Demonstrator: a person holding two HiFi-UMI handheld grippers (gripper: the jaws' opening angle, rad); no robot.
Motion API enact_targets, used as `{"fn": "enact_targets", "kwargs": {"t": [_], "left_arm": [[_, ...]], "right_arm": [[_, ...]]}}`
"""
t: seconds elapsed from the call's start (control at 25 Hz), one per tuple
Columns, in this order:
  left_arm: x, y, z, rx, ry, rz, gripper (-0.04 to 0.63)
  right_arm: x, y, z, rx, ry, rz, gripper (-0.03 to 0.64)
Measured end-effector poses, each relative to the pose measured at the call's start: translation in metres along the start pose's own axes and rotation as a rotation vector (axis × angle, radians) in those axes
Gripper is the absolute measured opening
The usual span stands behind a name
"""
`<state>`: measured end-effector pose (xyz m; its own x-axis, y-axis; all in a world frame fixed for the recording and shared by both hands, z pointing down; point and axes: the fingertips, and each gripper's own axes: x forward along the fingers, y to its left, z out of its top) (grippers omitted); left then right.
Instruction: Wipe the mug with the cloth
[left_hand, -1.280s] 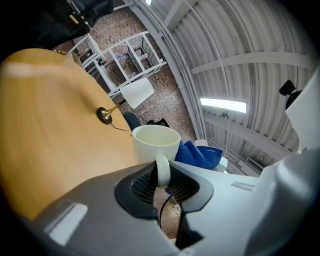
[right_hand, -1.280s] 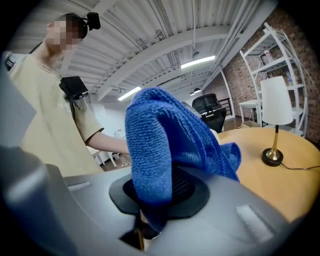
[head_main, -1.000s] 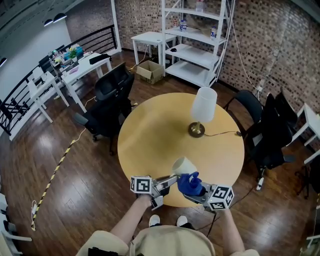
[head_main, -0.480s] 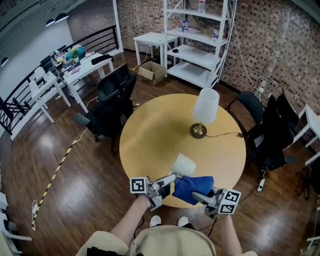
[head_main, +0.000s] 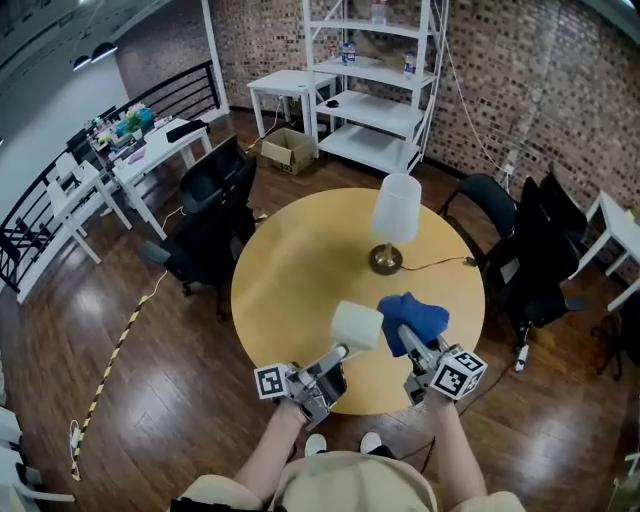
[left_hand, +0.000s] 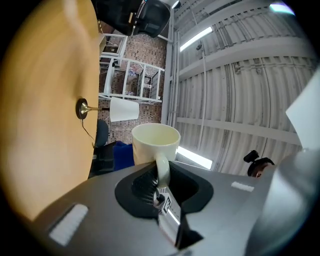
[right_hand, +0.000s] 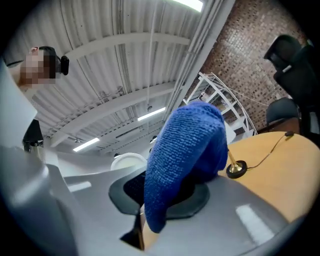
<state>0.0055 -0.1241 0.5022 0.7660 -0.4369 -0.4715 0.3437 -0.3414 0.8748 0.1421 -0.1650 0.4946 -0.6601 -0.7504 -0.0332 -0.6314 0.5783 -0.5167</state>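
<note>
Left tool (head_main: 340, 352) at round wooden table (head_main: 300, 280), brick wall (head_main: 520, 60) beyond

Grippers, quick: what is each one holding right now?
Left gripper: closed on the handle of the cream mug.
Right gripper: closed on the blue cloth.

right gripper view, centre: jaws are covered by cloth (right_hand: 190, 145), mug (right_hand: 126, 161) is largely hidden | left gripper view, left: table (left_hand: 40, 100) is blurred | head view, top: shelf (head_main: 375, 110) items cannot be told
</note>
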Motion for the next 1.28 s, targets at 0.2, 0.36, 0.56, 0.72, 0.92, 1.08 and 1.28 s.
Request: {"fn": "enact_targets", "kwargs": {"t": [0.2, 0.36, 0.56, 0.72, 0.92, 1.08, 1.28], "left_arm": [[0.005, 0.014, -0.005, 0.04, 0.006, 0.089, 0.037], [0.012, 0.014, -0.006, 0.053, -0.011, 0.122, 0.035], [0.015, 0.013, 0.004, 0.037, -0.057, 0.132, 0.035], [0.013, 0.012, 0.01, 0.005, -0.075, 0.097, 0.035], [0.012, 0.004, 0.016, -0.019, -0.084, 0.036, 0.035], [0.014, -0.003, 0.01, -0.021, -0.043, 0.002, 0.037], [0.015, -0.004, -0.003, 0.004, 0.039, 0.004, 0.038]], "right_arm": [[0.016, 0.024, -0.003, -0.112, 0.043, 0.034, 0.052], [0.013, 0.029, -0.001, -0.216, 0.047, -0.017, 0.052], [0.009, 0.059, -0.002, -0.38, 0.081, 0.059, 0.052], [0.007, 0.071, -0.02, -0.486, 0.147, 0.087, 0.051], [0.004, 0.065, -0.041, -0.388, 0.163, 0.113, 0.052], [0.004, 0.041, -0.041, -0.258, 0.13, 0.061, 0.052], [0.005, 0.02, -0.026, -0.172, 0.08, 0.009, 0.052]]}}
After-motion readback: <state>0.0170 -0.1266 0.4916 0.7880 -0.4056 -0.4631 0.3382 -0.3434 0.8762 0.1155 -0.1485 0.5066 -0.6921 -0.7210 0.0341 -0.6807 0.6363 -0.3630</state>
